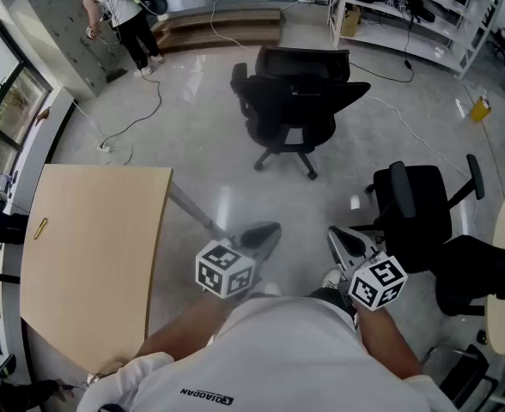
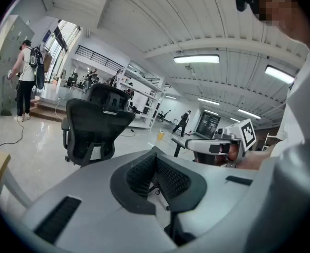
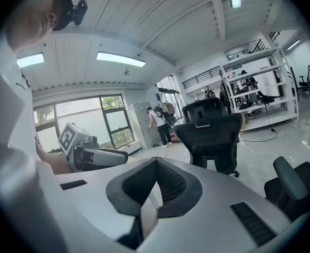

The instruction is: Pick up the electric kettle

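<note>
No electric kettle shows in any view. My left gripper (image 1: 266, 233) is held close in front of my body over the floor, its jaws together and nothing between them; its own view shows the tips (image 2: 154, 152) meeting. My right gripper (image 1: 336, 236) is beside it at the same height, also shut and empty, with its tips (image 3: 155, 162) closed in its own view. Each gripper appears in the other's view: the right gripper (image 2: 200, 144) and the left gripper (image 3: 99, 156). Both point slightly downward.
A black office chair (image 1: 295, 101) stands ahead on the grey floor, and a second black chair (image 1: 424, 206) is close at my right. A wooden table (image 1: 89, 256) lies at my left. A person (image 1: 124, 11) stands far left by lockers. Shelves (image 1: 407, 7) line the back right.
</note>
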Tool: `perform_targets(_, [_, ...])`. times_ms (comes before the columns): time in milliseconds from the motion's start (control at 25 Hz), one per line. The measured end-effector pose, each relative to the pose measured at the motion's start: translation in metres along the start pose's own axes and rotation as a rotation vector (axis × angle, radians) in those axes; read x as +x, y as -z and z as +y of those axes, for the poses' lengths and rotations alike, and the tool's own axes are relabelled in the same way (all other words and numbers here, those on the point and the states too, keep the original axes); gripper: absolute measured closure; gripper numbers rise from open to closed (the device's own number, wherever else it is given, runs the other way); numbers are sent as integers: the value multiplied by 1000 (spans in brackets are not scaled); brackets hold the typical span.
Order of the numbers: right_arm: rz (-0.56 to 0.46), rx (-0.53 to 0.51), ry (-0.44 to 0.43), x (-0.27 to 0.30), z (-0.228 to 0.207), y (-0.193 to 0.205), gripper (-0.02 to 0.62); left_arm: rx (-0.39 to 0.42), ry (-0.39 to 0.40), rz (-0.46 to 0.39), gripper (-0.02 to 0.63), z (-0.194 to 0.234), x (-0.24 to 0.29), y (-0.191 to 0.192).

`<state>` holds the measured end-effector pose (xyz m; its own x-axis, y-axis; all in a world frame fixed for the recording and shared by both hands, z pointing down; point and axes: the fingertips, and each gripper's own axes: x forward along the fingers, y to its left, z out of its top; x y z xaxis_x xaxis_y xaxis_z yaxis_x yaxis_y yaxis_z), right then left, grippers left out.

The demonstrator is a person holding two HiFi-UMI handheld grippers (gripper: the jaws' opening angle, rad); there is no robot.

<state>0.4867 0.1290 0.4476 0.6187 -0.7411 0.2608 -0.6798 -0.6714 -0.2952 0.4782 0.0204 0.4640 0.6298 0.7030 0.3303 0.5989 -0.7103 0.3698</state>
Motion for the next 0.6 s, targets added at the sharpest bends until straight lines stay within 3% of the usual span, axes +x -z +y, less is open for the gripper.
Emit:
perform_targets(400, [-8,17,6,3,5,2,588,16,4,-3,611,0,-7,-1])
perform_targets(600, [-81,51,-24,3,15,-10,588,18,0,0,611,1,-9,0])
